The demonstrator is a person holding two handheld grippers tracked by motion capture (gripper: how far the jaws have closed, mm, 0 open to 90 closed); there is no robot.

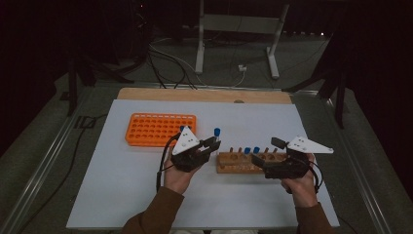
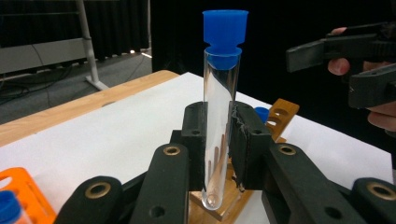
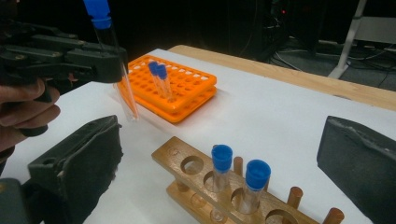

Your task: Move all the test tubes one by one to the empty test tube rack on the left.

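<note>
The left gripper (image 2: 218, 140) has its fingers clamped on a clear, blue-capped test tube (image 2: 220, 116), held upright above the white tabletop (image 1: 122, 180) between the orange rack (image 1: 160, 129) and the wooden rack (image 1: 246, 163). The right gripper (image 3: 224, 154) hangs over the wooden rack with its fingers apart, holding nothing.

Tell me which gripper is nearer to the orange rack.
Left. The left gripper, shut on a blue-capped test tube, is just off the orange rack's near right corner. The right gripper sits farther right, open at the wooden rack.
</note>
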